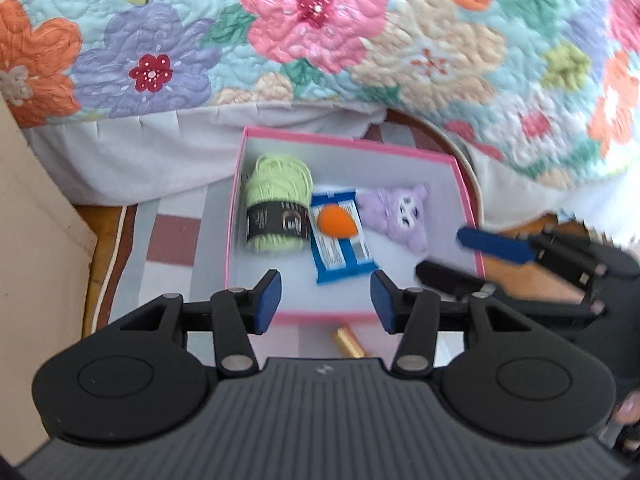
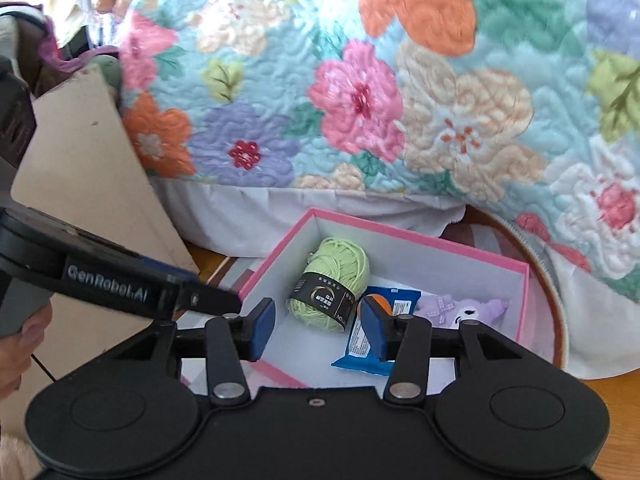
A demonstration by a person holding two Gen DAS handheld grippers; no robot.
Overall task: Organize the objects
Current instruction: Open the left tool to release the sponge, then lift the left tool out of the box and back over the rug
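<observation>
Pink-rimmed box (image 1: 466,184) with a white interior, open at the top, resting on a striped cloth (image 1: 172,240) laid over a wooden surface, directly in front of a floral quilt (image 1: 320,20) that hangs down behind it. A beige panel (image 2: 88,184) stands to the left of the box.

Contents, largest first: a skein of light green yarn (image 1: 278,200) with a black paper band, lying in the far left corner; a blue foil packet (image 1: 340,252) flat on the floor of the box beside the yarn; a lilac plush character (image 1: 400,212) to the right of the packet; an orange teardrop makeup sponge (image 1: 337,221) resting on the upper part of the packet.

Left gripper (image 1: 326,300) hovers above the near edge of the box, jaws spread wide, nothing between its blue pads. Right gripper (image 2: 316,330) hovers over the near left part of the box, jaws likewise spread wide and empty; in the left wrist view it enters from the right, blurred, with its fingertips over the right wall of the box.

A small gold cylinder (image 1: 347,342) lies on the cloth outside the box, just before its near wall
</observation>
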